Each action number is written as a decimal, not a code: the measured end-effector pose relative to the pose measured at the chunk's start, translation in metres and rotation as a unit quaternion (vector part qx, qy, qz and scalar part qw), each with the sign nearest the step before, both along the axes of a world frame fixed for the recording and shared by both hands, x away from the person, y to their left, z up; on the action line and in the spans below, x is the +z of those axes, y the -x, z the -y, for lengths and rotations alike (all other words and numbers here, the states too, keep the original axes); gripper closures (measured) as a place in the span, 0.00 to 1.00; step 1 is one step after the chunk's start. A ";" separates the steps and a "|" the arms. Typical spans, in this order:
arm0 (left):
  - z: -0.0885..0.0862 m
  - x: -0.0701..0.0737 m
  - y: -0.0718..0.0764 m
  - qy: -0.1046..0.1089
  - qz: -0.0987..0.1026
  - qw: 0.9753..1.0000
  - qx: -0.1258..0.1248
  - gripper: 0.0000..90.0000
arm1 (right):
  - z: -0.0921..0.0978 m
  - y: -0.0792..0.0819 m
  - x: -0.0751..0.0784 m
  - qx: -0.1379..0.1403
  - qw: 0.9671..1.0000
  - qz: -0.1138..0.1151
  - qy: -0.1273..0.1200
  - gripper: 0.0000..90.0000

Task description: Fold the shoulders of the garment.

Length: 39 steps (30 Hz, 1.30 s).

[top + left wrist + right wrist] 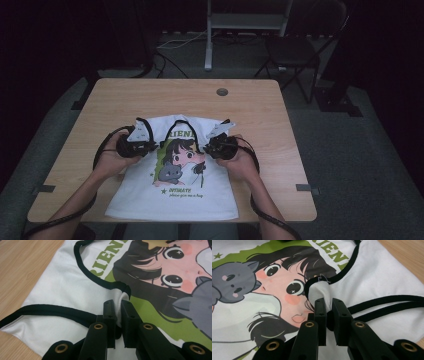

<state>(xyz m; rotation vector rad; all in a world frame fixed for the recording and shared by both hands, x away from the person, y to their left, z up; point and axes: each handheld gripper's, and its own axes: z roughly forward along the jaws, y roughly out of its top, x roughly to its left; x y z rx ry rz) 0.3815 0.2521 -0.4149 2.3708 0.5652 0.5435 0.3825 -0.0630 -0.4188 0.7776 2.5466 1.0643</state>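
Both jaws pinch the shirt's (175, 187) folded shoulders.

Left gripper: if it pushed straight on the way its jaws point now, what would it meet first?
The left gripper is already shut on a fold of the white tank top. Straight ahead lies the black neckline trim, then probably the green lettering; depth is unclear.

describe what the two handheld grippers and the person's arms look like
Both the left gripper and right gripper are black, each topped by a grey three-cornered plate. Their blocky black jaws carry brass-coloured eyelets. A black cable trails from each along the person's forearms, which are bare of sleeves.
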 end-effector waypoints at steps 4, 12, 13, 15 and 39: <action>-0.002 0.003 0.001 -0.002 0.002 1.000 -0.004 0.92 | 0.003 0.002 0.001 0.001 1.000 0.002 0.000 0.92; -0.004 0.006 0.006 -0.030 0.003 0.999 -0.023 0.91 | 0.008 0.005 0.002 -0.001 1.000 0.006 0.000 0.92; -0.004 0.006 0.006 -0.031 0.001 0.999 -0.024 0.91 | 0.009 0.005 0.002 -0.001 1.000 0.006 0.000 0.92; -0.006 0.006 0.007 -0.035 -0.001 0.999 -0.028 0.91 | 0.009 0.006 0.002 -0.002 1.000 0.007 0.000 0.92; -0.019 0.005 0.014 -0.043 -0.006 0.998 -0.035 0.90 | 0.022 0.018 0.000 0.004 1.000 0.010 0.024 0.92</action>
